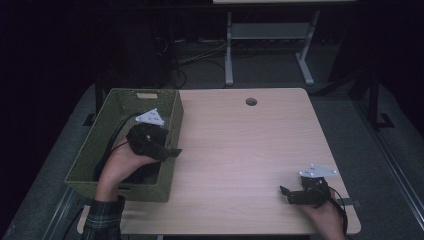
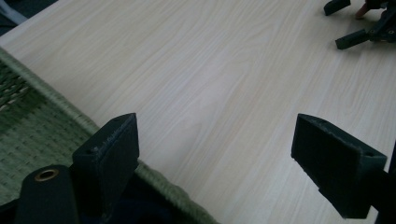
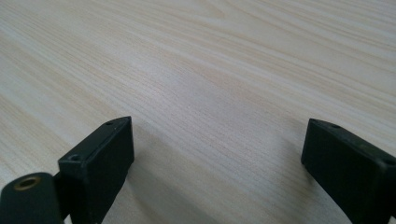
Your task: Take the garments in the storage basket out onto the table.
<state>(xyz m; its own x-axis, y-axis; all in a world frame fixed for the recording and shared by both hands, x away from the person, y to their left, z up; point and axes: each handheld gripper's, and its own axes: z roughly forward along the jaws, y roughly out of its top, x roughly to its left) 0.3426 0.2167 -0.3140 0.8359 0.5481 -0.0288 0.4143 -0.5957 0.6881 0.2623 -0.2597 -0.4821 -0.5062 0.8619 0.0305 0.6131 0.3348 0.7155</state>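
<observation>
While the left gripper [image 1: 172, 151] is hanging over the right rim of the green woven rectangular basket [image 1: 90, 150], jaws spread wide and holding nothing, the right gripper [image 1: 285, 192] is resting low near the front right corner of the pale wooden table [image 1: 240, 145], jaws likewise gaping and empty.

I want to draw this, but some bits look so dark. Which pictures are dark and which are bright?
High view: the room behind the table is nearly black, and the green basket looks dim. Left gripper view: the wood is bright and pale, with the left tool black and the basket rim beside it. Right gripper view: evenly lit wood, with a soft shadow beside the right tool.
</observation>
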